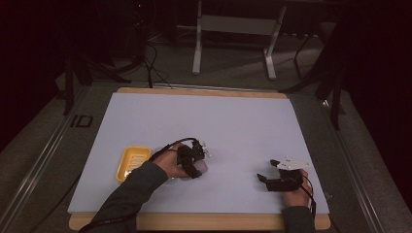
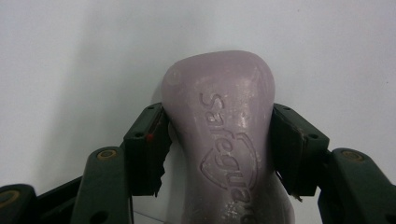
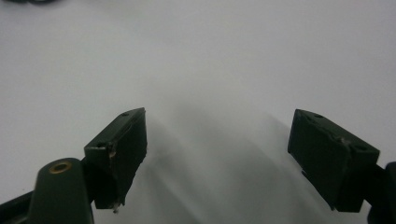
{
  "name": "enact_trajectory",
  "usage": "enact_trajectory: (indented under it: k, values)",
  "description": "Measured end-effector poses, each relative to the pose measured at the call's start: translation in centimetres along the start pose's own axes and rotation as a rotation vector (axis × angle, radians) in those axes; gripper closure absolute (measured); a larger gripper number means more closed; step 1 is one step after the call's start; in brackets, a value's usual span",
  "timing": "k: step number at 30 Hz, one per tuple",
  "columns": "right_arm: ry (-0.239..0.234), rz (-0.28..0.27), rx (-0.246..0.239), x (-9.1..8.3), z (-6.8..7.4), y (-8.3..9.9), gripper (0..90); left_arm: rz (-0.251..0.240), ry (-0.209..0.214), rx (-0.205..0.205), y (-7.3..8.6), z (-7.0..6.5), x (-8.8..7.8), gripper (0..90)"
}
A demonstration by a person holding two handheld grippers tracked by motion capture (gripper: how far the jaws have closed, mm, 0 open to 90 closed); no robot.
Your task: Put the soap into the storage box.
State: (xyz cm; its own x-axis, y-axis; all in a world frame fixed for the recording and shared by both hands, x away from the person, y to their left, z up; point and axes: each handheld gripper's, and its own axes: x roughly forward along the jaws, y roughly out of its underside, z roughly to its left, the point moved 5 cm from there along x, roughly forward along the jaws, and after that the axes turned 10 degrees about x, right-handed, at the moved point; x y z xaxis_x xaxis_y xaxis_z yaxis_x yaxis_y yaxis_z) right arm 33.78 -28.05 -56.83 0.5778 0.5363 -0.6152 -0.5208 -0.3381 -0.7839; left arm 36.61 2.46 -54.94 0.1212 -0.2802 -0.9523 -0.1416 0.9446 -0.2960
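Left claw (image 2: 217,140) is clamped on a soap bar (image 2: 224,140): in the left gripper view both black pads press flat against the bar's long sides, one on each flank, with the bar running up between them and its rounded end poking out past the tips. Soap is pale lilac, waxy and smooth, narrower where the pads bite and swelling toward the far end. A brand word is pressed into its top face, reading along the length of the bar, with a curved shield-like outline stamped beside the letters. Small whitish scuffs and a faint round dimple near the far corner mark the surface. Whether the bar rests on the white sheet beneath it or sits just clear of it cannot be told.

From the high view, the left claw (image 1: 197,162) sits at the near left-centre of the bench (image 1: 194,221), the soap (image 1: 201,167) a pale lump under the dark tool, a grey sleeve reaching in from the bottom edge.

Right claw (image 3: 217,154) stands apart, its two pads spread wide over bare white sheet with nothing between them. In the high view the right claw (image 1: 268,171) lies near the front right of the bench, well apart from the left one.

Just left of the soap and a little farther back sits a yellow tray (image 1: 132,163), near the left hand. Beyond it the white sheet (image 1: 204,121) stretches to the far wooden edge.
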Motion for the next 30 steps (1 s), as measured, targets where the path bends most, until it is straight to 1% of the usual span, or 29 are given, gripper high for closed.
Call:
enact_trajectory:
  k: [2, 7, 8, 12, 14, 15, 21, 24, 25, 26, 27, 30]
  values:
    - [0.000, 0.001, -0.001, 0.00, 0.01, 0.00, 19.4, 0.013, 0.018, 0.002, 0.01, 0.06, 0.16, 42.0]
    - [-0.001, 0.001, -0.002, 0.00, 0.01, 0.01, 19.4, 0.018, 0.034, 0.007, 0.00, 0.21, 0.17, 42.0]
    - [-0.001, 0.002, -0.002, 0.01, 0.01, 0.01, 19.4, 0.023, 0.036, 0.012, -0.02, 0.25, 0.15, 42.0]
    - [-0.001, 0.002, -0.004, 0.02, 0.03, 0.01, 19.4, 0.027, 0.041, 0.011, -0.06, 0.21, 0.17, 42.0]
    - [-0.001, 0.002, -0.004, 0.02, 0.03, 0.01, 19.4, 0.042, 0.043, 0.014, 0.01, 0.29, 0.06, 41.7]
    - [-0.001, 0.002, -0.004, 0.02, 0.03, 0.01, 19.4, 0.051, 0.043, 0.006, 0.07, 0.25, 0.04, 41.2]
    - [-0.003, 0.004, -0.004, 0.03, 0.07, 0.02, 19.4, 0.067, 0.048, -0.037, 0.21, 0.26, 0.01, 41.5]
    - [-0.002, 0.005, -0.004, 0.04, 0.09, 0.02, 19.5, 0.082, 0.044, -0.036, 0.17, 0.29, -0.02, 42.5]
    - [-0.002, 0.005, -0.005, 0.05, 0.09, 0.02, 19.5, 0.087, 0.042, -0.038, 0.12, 0.33, -0.05, 44.1]
    - [-0.003, 0.005, -0.006, 0.05, 0.09, 0.02, 19.5, 0.092, 0.039, -0.045, 0.07, 0.37, -0.11, 47.7]
    - [-0.002, 0.006, -0.006, 0.04, 0.09, 0.02, 19.5, 0.098, 0.043, -0.047, 0.06, 0.44, -0.13, 49.3]
    - [-0.002, 0.005, -0.007, 0.04, 0.09, 0.02, 19.5, 0.098, 0.040, -0.048, 0.02, 0.41, -0.12, 49.4]
